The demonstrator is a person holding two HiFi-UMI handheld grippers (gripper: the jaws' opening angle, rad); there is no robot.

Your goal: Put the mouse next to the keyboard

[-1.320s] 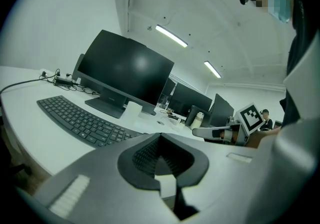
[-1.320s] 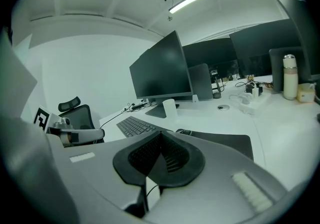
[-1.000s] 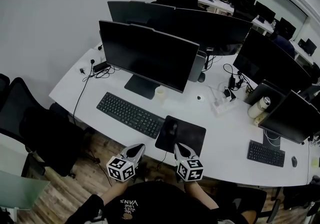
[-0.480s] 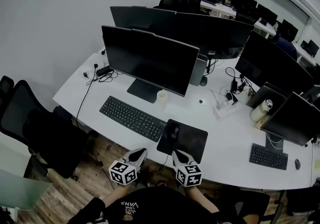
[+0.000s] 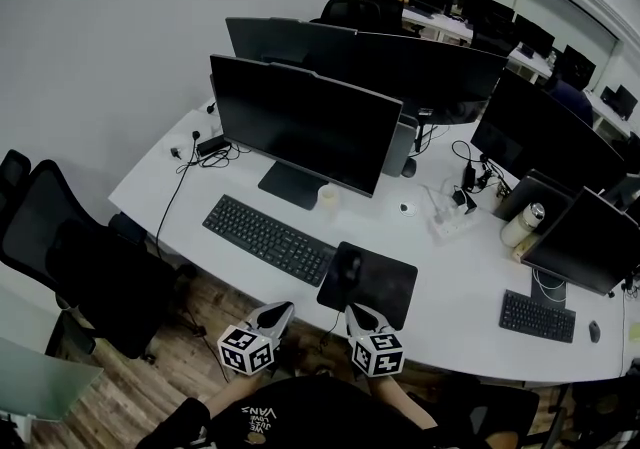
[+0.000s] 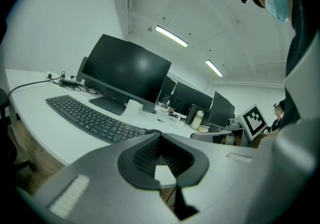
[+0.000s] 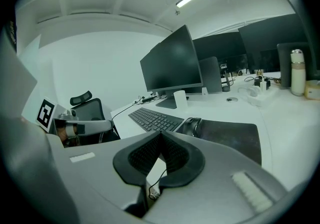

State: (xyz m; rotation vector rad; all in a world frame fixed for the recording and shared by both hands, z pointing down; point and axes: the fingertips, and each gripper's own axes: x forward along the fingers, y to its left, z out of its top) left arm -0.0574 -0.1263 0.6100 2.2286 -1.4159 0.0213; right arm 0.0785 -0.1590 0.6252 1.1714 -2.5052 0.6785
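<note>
Claw status, left: the left claw has its jaws pressed together at the tips. Only the hollow between the ribbed pads remains, and nothing is held in it. The claw touches no object and hangs off the near edge of the table, in front of the keyboard.

Claw status, right: the right claw is likewise closed tip to tip and empty. It points across the table edge toward the mouse pad, clear of the pad and of everything on it.

Task object: the mouse lies on the left end of the mouse pad, close to the keyboard's right end, with a narrow strip of pad and table between the two. Its cable hangs over the table edge, between the two claws. Behind the keyboard stands a dark monitor, with a small white cup beside its foot.

Change against the earlier frames: slight. The whole table sits a little lower in the head view, which is a shift of the camera only. Both claws remain closed at the table edge, side by side as before. The mouse, keyboard and pad have not moved on the table.
</note>
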